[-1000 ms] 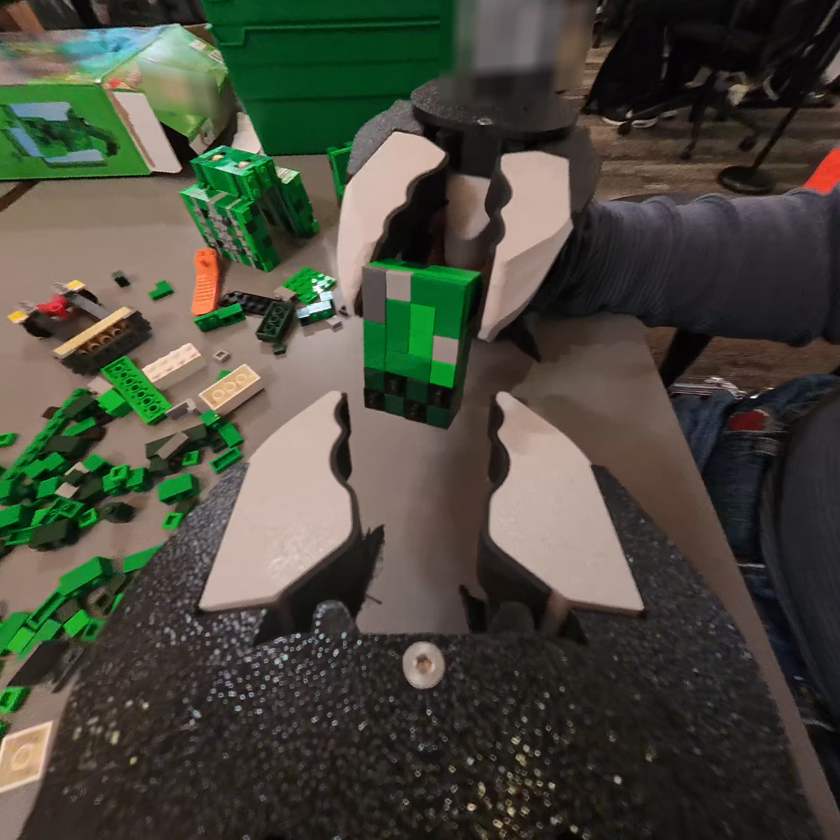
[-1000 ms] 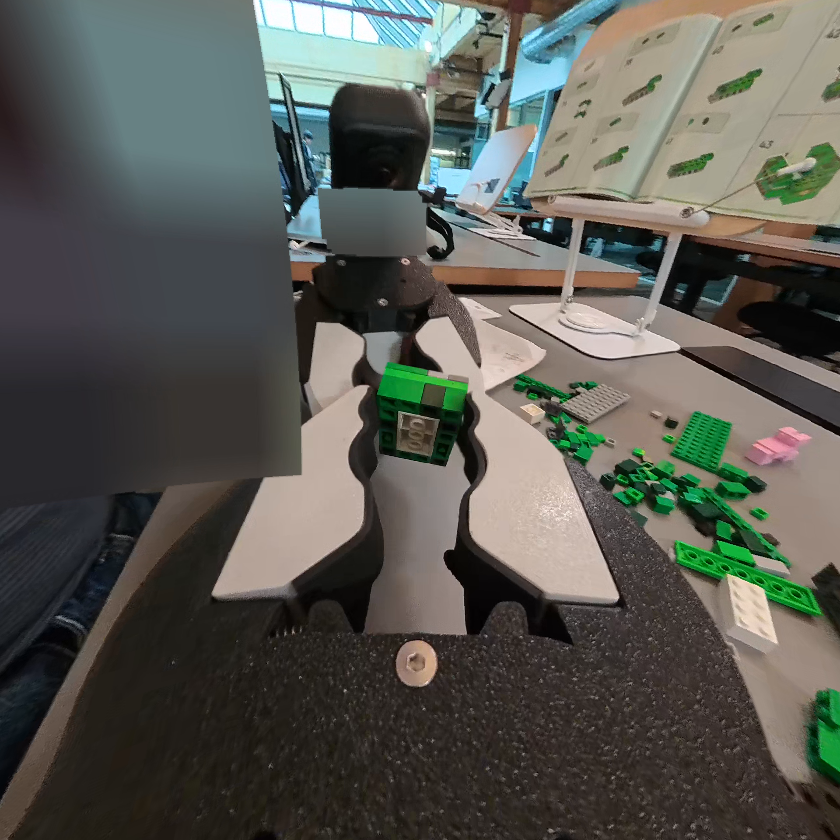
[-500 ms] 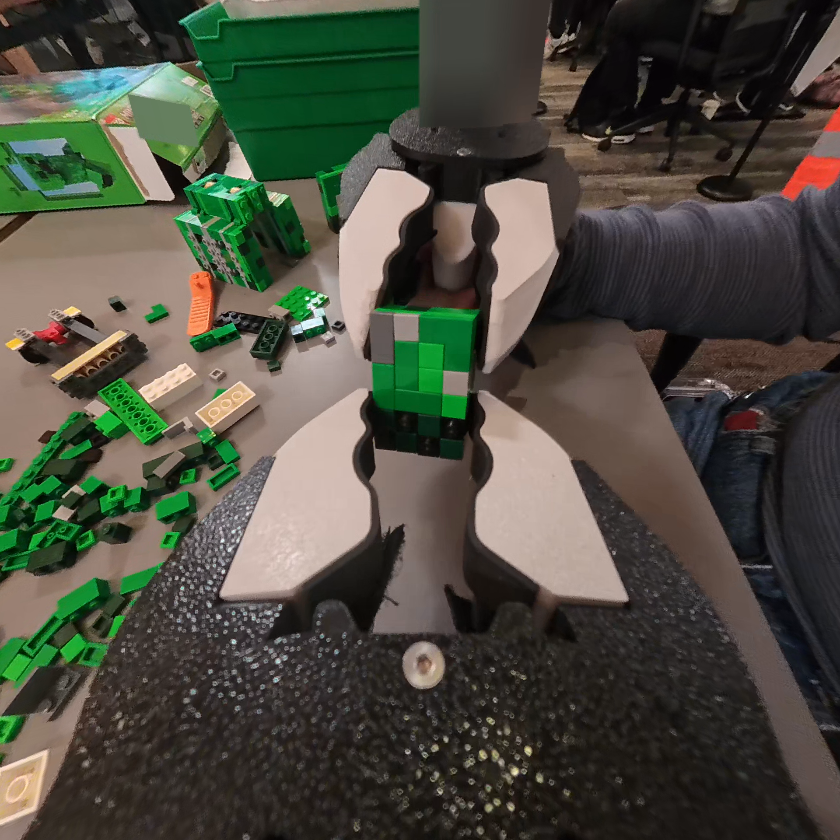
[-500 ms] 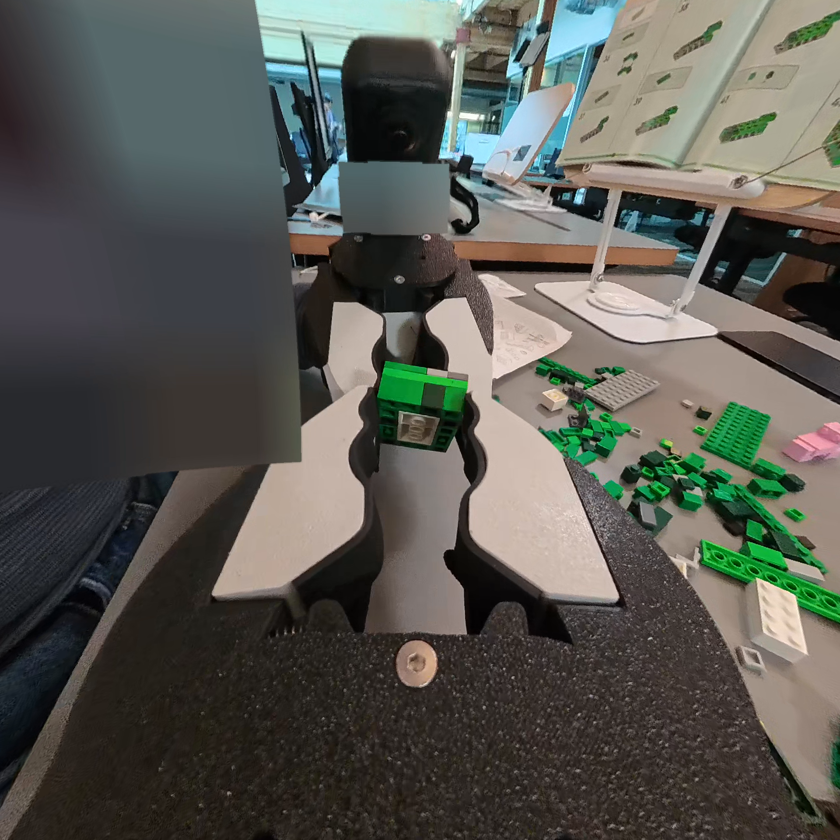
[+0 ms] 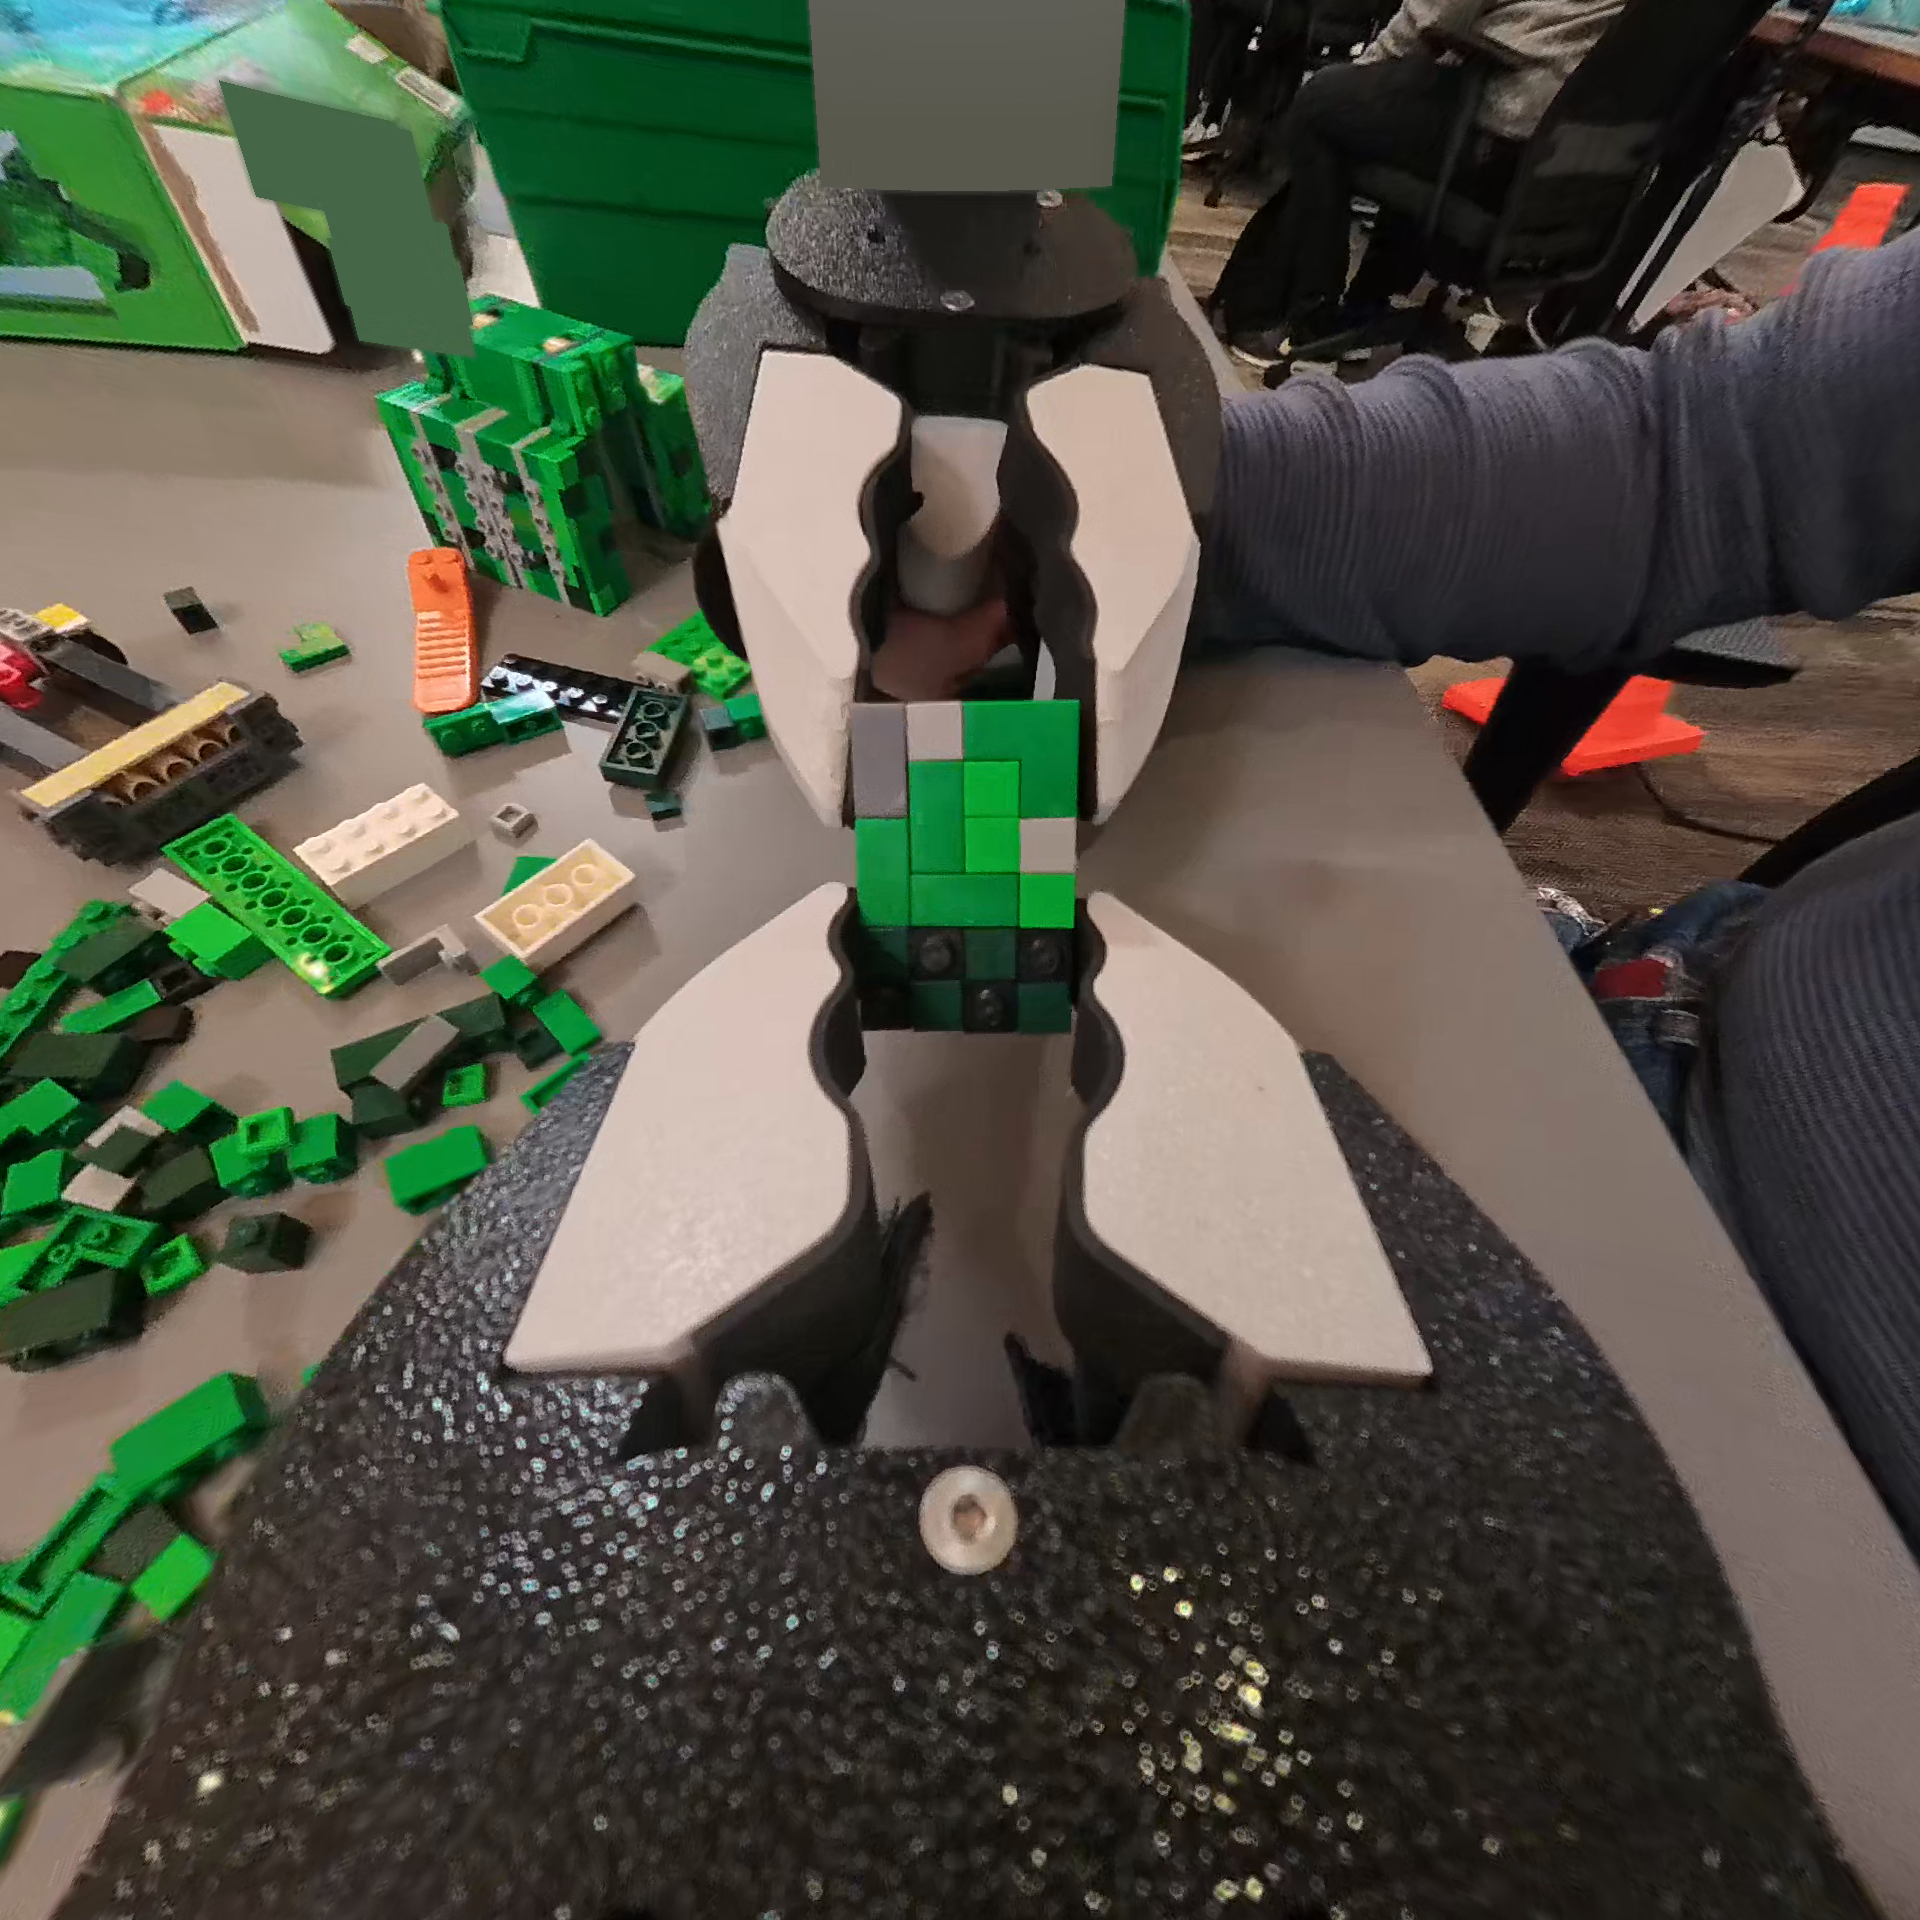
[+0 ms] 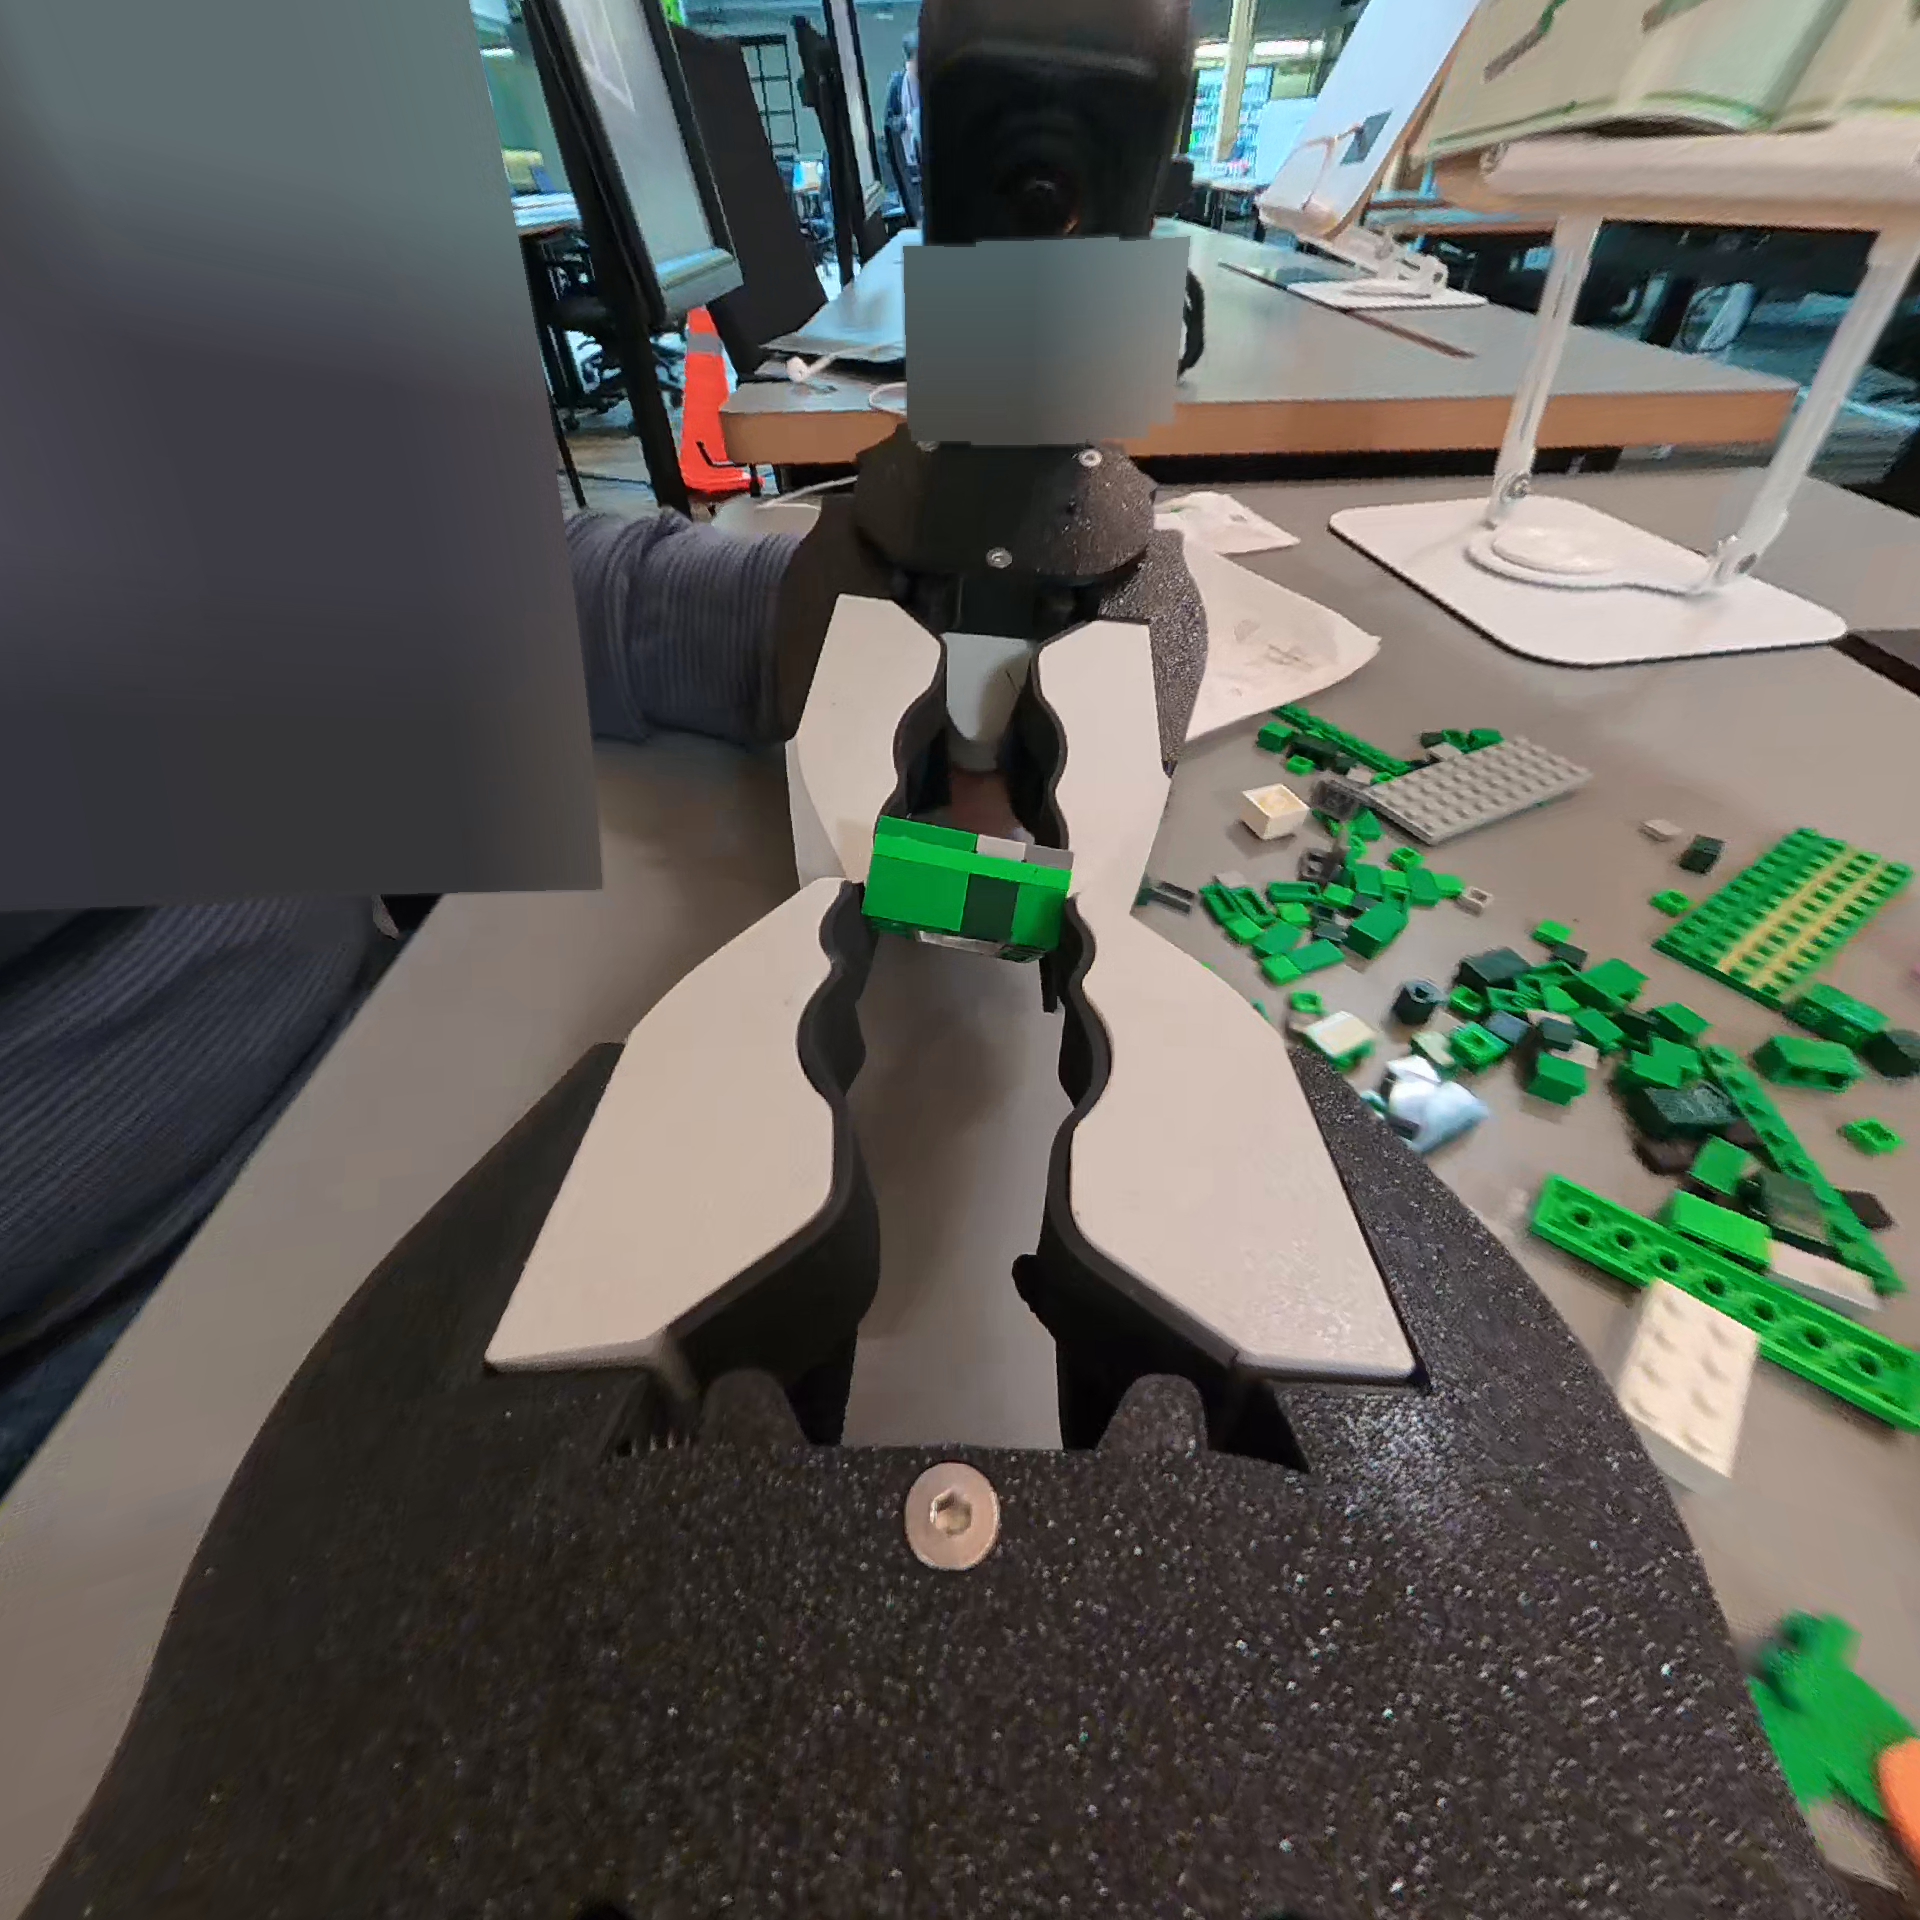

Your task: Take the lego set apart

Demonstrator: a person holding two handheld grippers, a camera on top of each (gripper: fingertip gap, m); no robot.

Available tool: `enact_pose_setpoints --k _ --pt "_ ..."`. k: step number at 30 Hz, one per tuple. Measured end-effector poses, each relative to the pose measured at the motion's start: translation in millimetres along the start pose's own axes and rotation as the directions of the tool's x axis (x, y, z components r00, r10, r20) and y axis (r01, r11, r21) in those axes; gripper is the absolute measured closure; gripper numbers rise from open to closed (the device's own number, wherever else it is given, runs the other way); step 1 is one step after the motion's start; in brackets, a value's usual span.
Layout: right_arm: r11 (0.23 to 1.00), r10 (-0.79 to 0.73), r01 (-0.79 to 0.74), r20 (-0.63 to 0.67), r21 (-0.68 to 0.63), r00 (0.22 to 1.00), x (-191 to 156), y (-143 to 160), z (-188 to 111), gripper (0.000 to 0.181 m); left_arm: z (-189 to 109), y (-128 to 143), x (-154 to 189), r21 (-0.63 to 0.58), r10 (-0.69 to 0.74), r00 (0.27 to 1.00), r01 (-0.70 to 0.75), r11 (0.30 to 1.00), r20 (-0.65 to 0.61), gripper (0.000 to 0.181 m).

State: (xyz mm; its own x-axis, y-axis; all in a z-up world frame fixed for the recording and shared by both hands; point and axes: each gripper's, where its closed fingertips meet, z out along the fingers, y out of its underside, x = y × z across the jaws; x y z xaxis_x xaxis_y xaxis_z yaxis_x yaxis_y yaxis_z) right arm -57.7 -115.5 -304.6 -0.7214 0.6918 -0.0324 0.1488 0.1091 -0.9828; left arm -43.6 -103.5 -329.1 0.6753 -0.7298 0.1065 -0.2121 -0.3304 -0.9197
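Note:
A small green lego block (image 5: 966,862) with grey tiles and a dark lower band is held above the table between both grippers. In the left wrist view my left gripper (image 5: 961,945) is shut on the block's dark lower end. The right gripper (image 5: 966,800) faces it from the far side and is shut on the upper end. In the right wrist view the block (image 6: 966,894) shows edge-on in my right gripper (image 6: 961,914), with the left gripper (image 6: 966,847) right behind it. A person's sleeve (image 5: 1558,488) reaches in from the right.
A larger green lego build (image 5: 530,457), an orange brick separator (image 5: 442,629) and a spread of loose bricks (image 5: 125,1122) lie to the left. Green bins (image 5: 644,156) and a lego box (image 5: 94,208) stand behind. A booklet stand (image 6: 1590,592) and a green plate (image 6: 1787,914) show in the right wrist view.
My left gripper was open below the block; it has moved up to the block and shut on its lower end. The right gripper has kept its hold, and the block has tilted in its view.

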Motion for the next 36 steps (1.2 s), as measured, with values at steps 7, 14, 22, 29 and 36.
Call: enact_pose_setpoints --k 7,14,22,29,36 --pt "1.000 -0.007 0.007 0.000 -0.026 1.000 18.6 -0.6 -18.4 0.147 16.8 -12.5 -19.3 0.008 -0.016 0.997 0.017 1.000 -0.076 0.144" --pt "1.000 -0.022 0.022 -0.160 0.001 0.987 37.6 -6.0 -33.2 0.147 23.8 -26.2 -42.3 0.076 0.021 0.995 -0.029 0.997 0.099 0.140" --pt "0.999 0.018 -0.019 -0.019 -0.029 1.000 21.8 3.2 -25.4 0.148 28.5 -7.0 -20.1 -0.008 -0.011 0.998 0.011 1.000 -0.056 0.143" --pt "0.996 -0.006 0.009 0.039 -0.085 0.999 14.3 14.8 -27.8 0.148 32.2 2.9 -13.8 -0.087 -0.008 0.995 -0.001 0.996 -0.096 0.144" --pt "0.991 -0.043 0.047 0.036 -0.121 0.998 12.0 19.0 -31.9 0.148 31.4 3.2 -12.1 -0.090 -0.053 0.991 0.042 0.995 -0.126 0.143"
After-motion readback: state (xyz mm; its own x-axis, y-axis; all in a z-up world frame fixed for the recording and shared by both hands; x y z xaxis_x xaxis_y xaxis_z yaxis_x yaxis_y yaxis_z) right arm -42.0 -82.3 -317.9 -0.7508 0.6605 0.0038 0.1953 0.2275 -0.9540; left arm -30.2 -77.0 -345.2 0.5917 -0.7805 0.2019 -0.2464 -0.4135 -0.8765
